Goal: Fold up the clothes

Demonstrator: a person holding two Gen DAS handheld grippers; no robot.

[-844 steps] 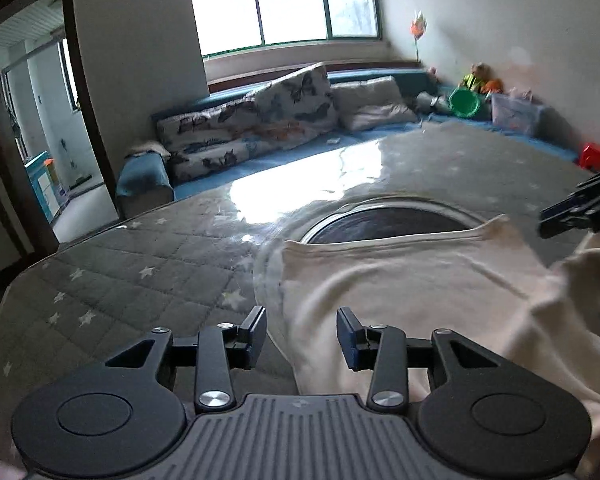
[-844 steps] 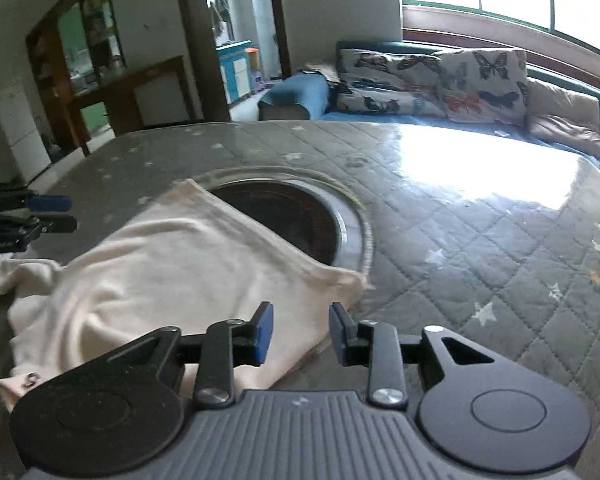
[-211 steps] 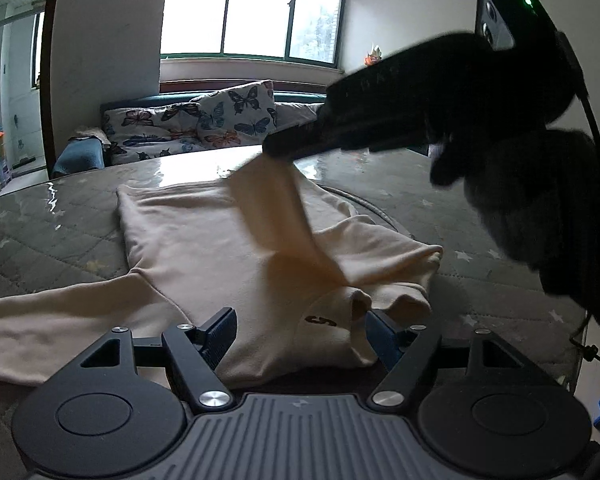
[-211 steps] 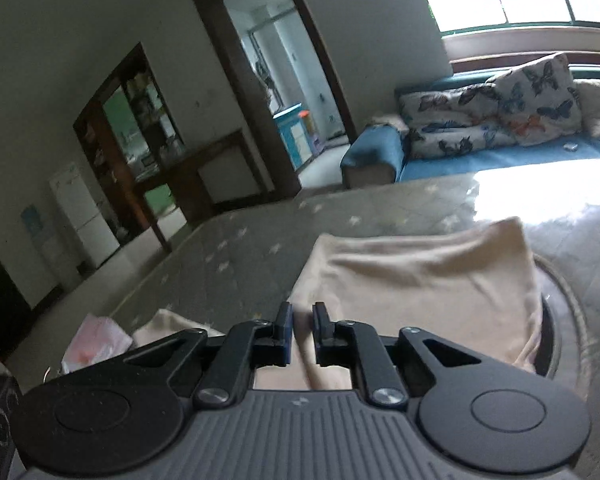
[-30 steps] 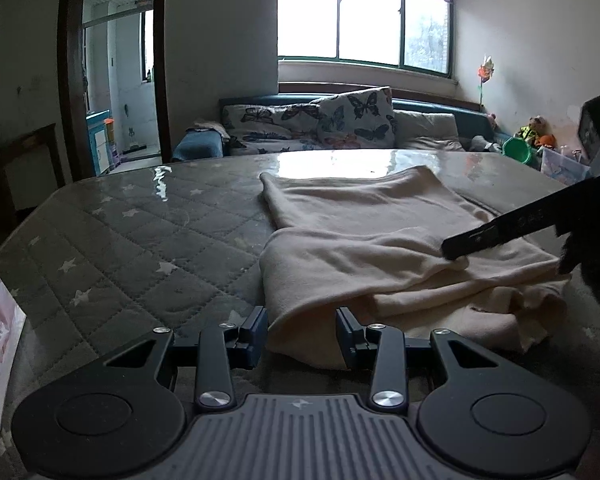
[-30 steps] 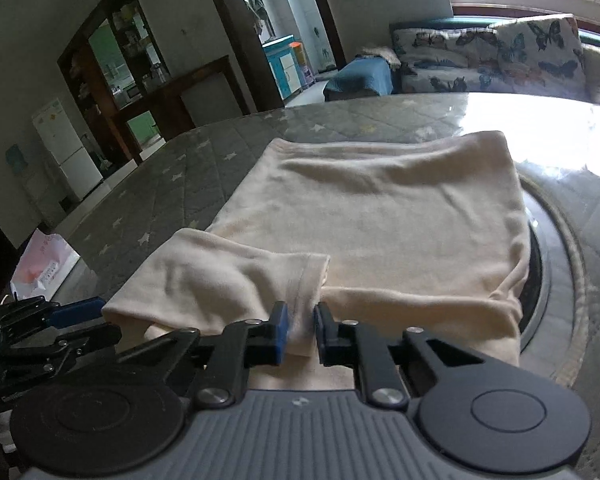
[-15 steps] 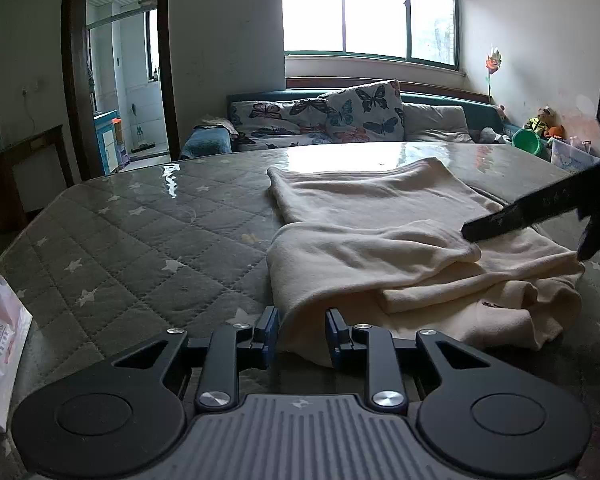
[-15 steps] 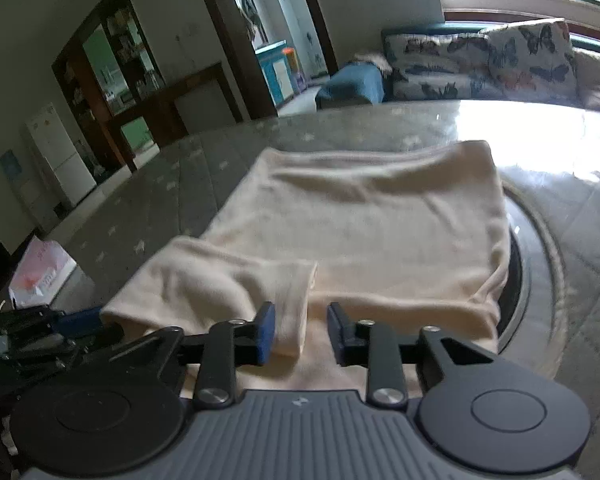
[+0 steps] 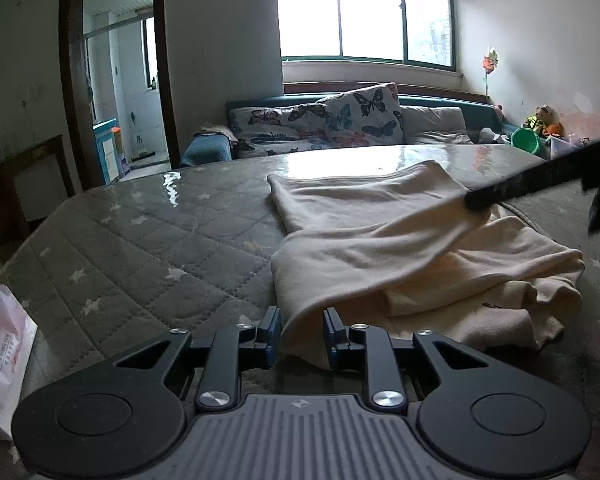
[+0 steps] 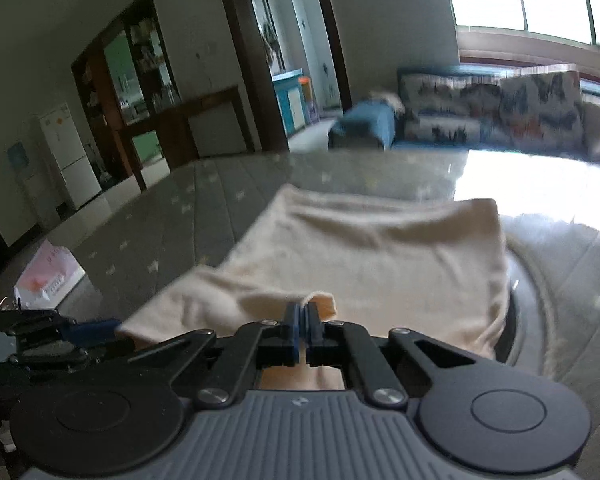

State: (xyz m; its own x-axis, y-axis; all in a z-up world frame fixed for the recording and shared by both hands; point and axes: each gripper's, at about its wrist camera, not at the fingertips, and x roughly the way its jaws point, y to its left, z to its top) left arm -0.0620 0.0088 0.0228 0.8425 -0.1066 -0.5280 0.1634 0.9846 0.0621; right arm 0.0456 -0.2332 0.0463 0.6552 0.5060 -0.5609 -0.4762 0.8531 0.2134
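A cream long-sleeved garment (image 9: 380, 240) lies partly folded on the grey quilted table (image 9: 140, 248). Its near folded edge runs between the fingers of my left gripper (image 9: 302, 336), which is shut on the thick fabric. From there the cloth stretches up and right to my right gripper (image 9: 471, 202), a dark bar in the left wrist view. In the right wrist view the right gripper (image 10: 302, 320) is shut on the sleeve cuff, a bit of which pokes out past the tips. The garment's body (image 10: 380, 256) lies flat beyond. The left gripper (image 10: 88, 330) shows at lower left.
A pink and white paper bag (image 9: 0, 360) sits at the table's left edge. A round glass turntable rim (image 10: 540, 280) lies under the garment's right side. Behind the table are a sofa with butterfly cushions (image 9: 340, 124), a doorway and toys (image 9: 524, 140).
My right gripper went from open to shut on the sleeve cuff and rose with it. My left gripper's fingers narrowed onto the garment's near fold.
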